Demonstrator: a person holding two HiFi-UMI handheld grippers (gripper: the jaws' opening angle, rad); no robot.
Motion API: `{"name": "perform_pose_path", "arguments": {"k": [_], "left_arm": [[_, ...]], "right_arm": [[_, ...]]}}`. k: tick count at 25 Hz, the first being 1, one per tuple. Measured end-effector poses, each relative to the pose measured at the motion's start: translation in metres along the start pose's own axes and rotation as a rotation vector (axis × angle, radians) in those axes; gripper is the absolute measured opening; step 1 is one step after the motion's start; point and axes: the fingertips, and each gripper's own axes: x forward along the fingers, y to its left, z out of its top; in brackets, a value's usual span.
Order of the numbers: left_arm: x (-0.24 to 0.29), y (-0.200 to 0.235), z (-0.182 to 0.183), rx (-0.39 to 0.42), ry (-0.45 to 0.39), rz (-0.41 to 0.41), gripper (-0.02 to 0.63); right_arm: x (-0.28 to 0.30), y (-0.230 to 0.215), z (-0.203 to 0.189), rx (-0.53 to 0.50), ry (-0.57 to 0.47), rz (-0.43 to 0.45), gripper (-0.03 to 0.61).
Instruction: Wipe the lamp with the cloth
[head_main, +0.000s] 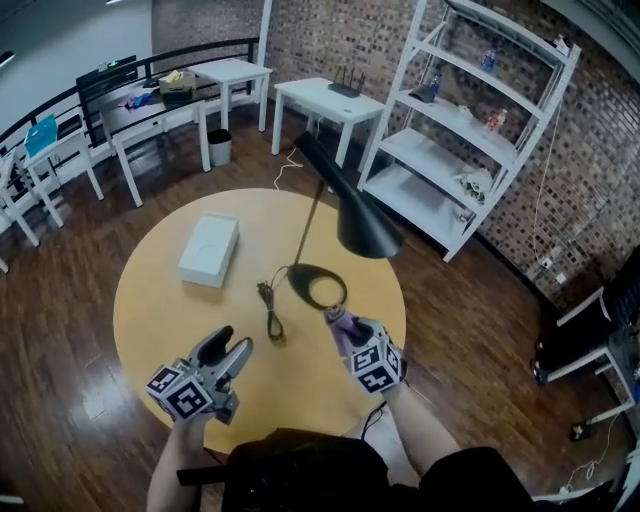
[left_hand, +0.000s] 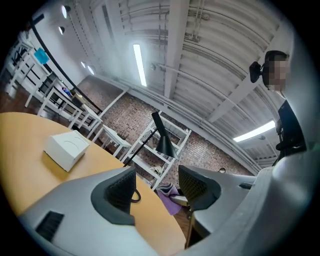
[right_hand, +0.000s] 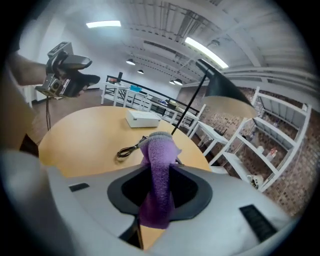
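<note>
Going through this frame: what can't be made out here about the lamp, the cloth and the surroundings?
Right gripper: pad faces, right gripper view, covered by the purple cloth it clamps.
Lamp base: near rim, head view, behind the cloth; contact unclear.
Inside of the black shade: head view, seen only from above.
Shelf items: every view, too small.
</note>
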Motion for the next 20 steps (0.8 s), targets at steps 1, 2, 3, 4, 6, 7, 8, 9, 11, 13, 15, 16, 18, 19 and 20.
{"name": "perform_pose_path", "arguments": {"k": [1,2,3,4,6,7,8,9,11,13,15,16,18,19,20], "left_arm": [[0.001,0.001,0.002,0.014,-0.011,0.022,0.253],[0.001,0.002,0.003,0.027,-0.022,0.046,0.252],[-0.001,0.003,0.003,0.036,-0.035,0.075,0.252],[-0.005,0.005,0.001,0.038,-0.051,0.107,0.252],[-0.017,0.010,-0.006,0.021,-0.089,0.168,0.252],[-0.022,0.011,-0.008,0.013,-0.105,0.192,0.252],[-0.026,0.012,-0.009,0.013,-0.115,0.211,0.252],[-0.028,0.012,-0.008,0.021,-0.120,0.229,0.252],[-0.031,0.013,-0.004,0.030,-0.127,0.259,0.252],[-0.037,0.013,-0.002,0.025,-0.134,0.290,0.252],[-0.043,0.016,-0.003,0.046,-0.117,0.336,0.252],[-0.046,0.018,-0.004,0.071,-0.098,0.370,0.252],[-0.052,0.026,-0.009,0.122,-0.065,0.438,0.252],[-0.055,0.030,-0.012,0.131,-0.056,0.456,0.252],[-0.059,0.033,-0.015,0.126,-0.051,0.463,0.252]], "right_arm": [[0.007,0.006,0.000,0.001,-0.007,0.039,0.100],[0.013,0.014,-0.001,0.010,-0.014,0.082,0.100],[0.018,0.024,-0.003,0.017,-0.015,0.124,0.101],[0.023,0.035,-0.009,0.021,-0.011,0.163,0.101],[0.031,0.054,-0.025,0.028,0.012,0.227,0.101],[0.035,0.059,-0.032,0.042,0.025,0.252,0.101],[0.040,0.062,-0.036,0.071,0.035,0.276,0.101],[0.044,0.062,-0.038,0.114,0.042,0.303,0.101],[0.050,0.062,-0.039,0.223,0.062,0.355,0.101],[0.048,0.061,-0.042,0.291,0.081,0.373,0.101],[0.046,0.063,-0.047,0.302,0.098,0.381,0.104],[0.045,0.066,-0.051,0.302,0.112,0.389,0.107],[0.045,0.070,-0.061,0.305,0.149,0.404,0.123],[0.046,0.072,-0.066,0.308,0.160,0.405,0.143],[0.046,0.073,-0.068,0.312,0.158,0.402,0.149]]}}
